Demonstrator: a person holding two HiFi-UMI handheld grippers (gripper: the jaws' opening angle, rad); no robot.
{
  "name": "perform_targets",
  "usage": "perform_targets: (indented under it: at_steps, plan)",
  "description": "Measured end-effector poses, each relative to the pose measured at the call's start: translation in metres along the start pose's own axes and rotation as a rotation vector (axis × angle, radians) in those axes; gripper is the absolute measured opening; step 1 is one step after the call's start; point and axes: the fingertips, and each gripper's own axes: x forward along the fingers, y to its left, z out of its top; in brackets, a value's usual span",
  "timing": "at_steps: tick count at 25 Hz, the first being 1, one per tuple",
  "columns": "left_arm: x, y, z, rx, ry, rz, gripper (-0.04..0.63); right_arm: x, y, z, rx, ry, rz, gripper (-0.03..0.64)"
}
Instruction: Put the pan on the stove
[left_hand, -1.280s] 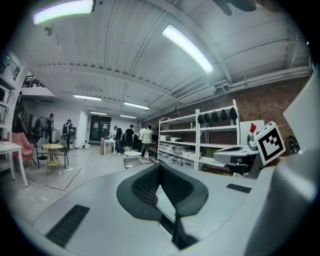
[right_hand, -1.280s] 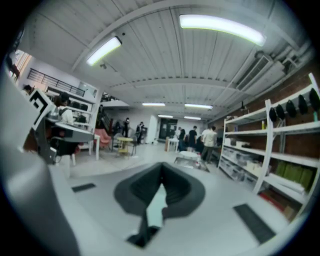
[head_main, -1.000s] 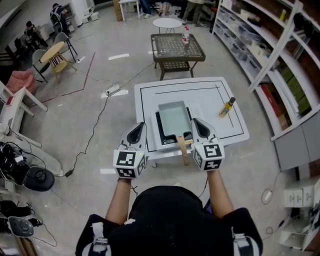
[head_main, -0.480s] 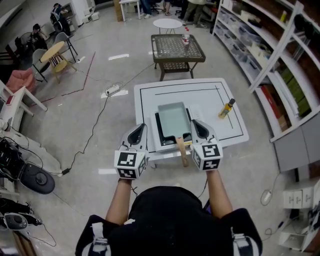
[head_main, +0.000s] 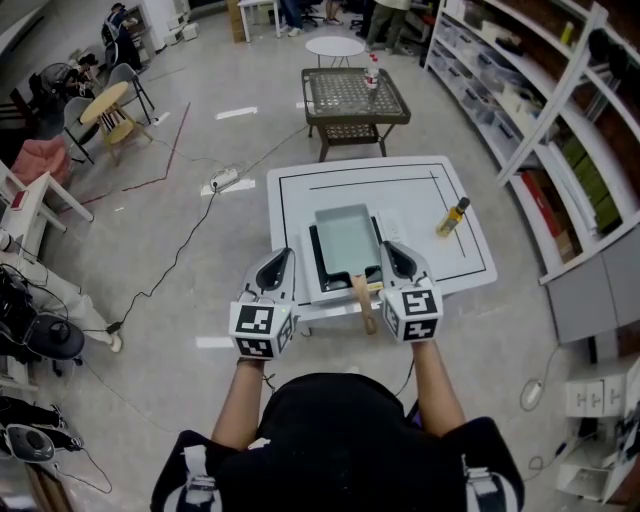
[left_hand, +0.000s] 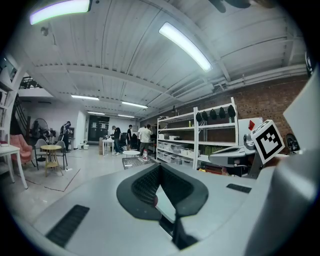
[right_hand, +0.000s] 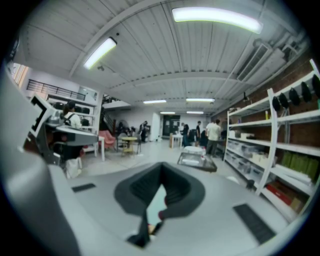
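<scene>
Almost nothing has moved since the earlier frames: both grippers hang where they were at the near edge of the table (head_main: 470, 270), and only the people far off to the left have shifted.

The left gripper (head_main: 275, 262) and right gripper (head_main: 393, 250) each have their jaws drawn together on nothing. They flank the stove (head_main: 312, 285), one on each side, which looks like a resting pose rather than a reach.

The pan (head_main: 347, 235) sits on the stove's dark top in the middle of the table. Its wooden handle (head_main: 362, 300) points back toward the person, just left of the right gripper and apparently untouched (I judge the placing done). A bottle (head_main: 453, 215) lies well apart to the right.

Only the head view shows pan, stove and handle together. The two gripper views are tilted up toward the ceiling lights, shelves and far people, so they miss the table almost wholly. What they do give is a close look at the pads meeting.
</scene>
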Motion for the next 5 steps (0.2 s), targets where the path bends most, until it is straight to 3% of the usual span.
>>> perform_targets:
  at_steps: [5]
  plan:
    - [0.0003, 0.0, -0.0039, -0.016, 0.001, -0.006, 0.025, 0.002, 0.0018, -0.0044, 0.0, 0.008, 0.008, 0.034]
